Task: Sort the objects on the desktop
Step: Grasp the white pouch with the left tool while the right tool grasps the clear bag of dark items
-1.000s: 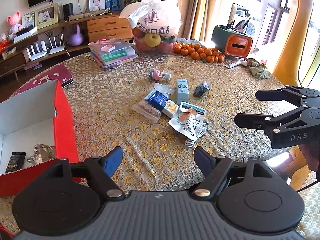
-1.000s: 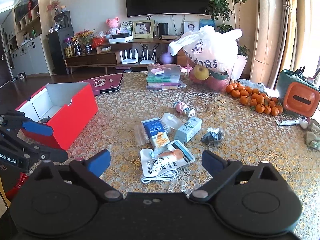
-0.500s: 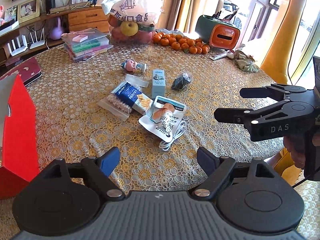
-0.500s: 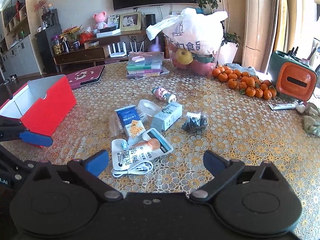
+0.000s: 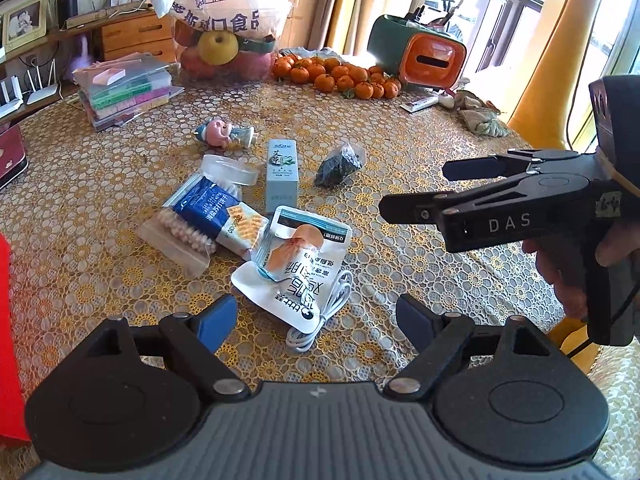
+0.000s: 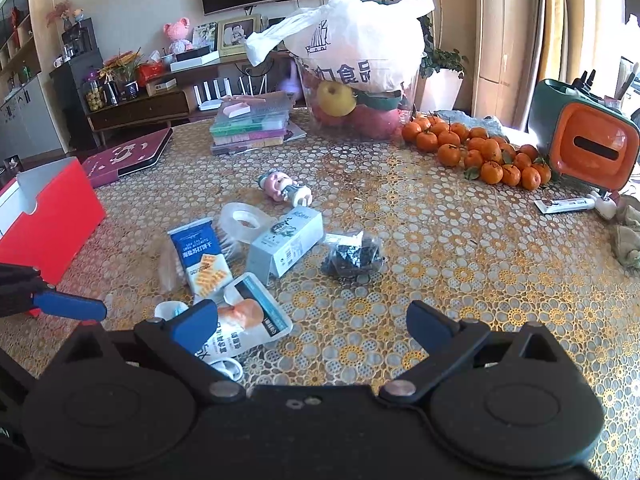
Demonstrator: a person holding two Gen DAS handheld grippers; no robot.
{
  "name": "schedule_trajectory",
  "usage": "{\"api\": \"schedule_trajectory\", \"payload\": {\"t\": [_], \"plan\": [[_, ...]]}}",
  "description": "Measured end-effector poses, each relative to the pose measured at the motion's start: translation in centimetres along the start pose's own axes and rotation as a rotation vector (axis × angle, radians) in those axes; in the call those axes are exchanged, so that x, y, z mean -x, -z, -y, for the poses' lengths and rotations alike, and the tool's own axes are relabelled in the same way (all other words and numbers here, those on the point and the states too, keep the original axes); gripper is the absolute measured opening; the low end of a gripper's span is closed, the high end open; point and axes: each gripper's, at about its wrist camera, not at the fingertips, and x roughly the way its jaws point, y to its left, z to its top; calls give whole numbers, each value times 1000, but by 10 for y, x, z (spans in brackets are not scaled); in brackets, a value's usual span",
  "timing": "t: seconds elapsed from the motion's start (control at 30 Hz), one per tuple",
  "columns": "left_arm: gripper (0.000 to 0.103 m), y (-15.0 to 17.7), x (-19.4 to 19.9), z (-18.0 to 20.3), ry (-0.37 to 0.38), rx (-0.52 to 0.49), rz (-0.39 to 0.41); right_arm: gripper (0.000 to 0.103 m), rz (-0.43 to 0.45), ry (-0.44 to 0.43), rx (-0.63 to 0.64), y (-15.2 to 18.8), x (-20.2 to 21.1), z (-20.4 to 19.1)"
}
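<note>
While both grippers hover above the table, the scene reads as follows.

Left gripper (image 5: 316,318): fingers spread wide, nothing between the blue pads; it sits over the near edge of the cluster, just above the white snack pouch.
Right gripper (image 6: 314,322): fingers spread wide, empty; in the left wrist view it shows side-on at the right, held by a hand (image 5: 568,264).
Table (image 5: 420,152): covered with a gold lace-pattern cloth.
White snack pouch (image 5: 294,268): lies flat at the front of the cluster, resting on a coiled white cable (image 5: 320,320).
Cotton swab bag (image 5: 188,224): left of the pouch, with a blue cracker packet (image 5: 208,208) on top of it.
Tape roll (image 6: 244,218): clear, just behind the cracker packet.
Pale green carton (image 5: 282,176): lies on its side, between the tape roll and the dark foil packet (image 5: 340,164).
Pink figurine (image 5: 224,134): lies on its side behind the cluster.
Red box (image 6: 48,216): open, at the table's left side, well apart from the cluster.
Background items: stacked folders (image 6: 252,126), fruit bag (image 6: 356,64), oranges (image 6: 480,148), orange-fronted container (image 6: 592,148).
</note>
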Motion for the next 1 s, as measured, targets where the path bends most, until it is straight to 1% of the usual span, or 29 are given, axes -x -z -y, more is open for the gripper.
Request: {"api": "schedule_trajectory", "payload": {"t": [0.37, 0.5, 0.67, 1.0], "plan": [[86, -14, -45, -6, 13, -15, -37, 100, -32, 1, -8, -11, -39, 17], [86, -15, -58, -10, -4, 3, -32, 99, -38, -3, -16, -14, -48, 21], [86, -14, -66, -16, -27, 31, -28, 99, -39, -5, -8, -18, -57, 23], [86, -12, -73, -15, -49, 17, -9, 95, -51, 0, 3, -23, -77, 24]]}}
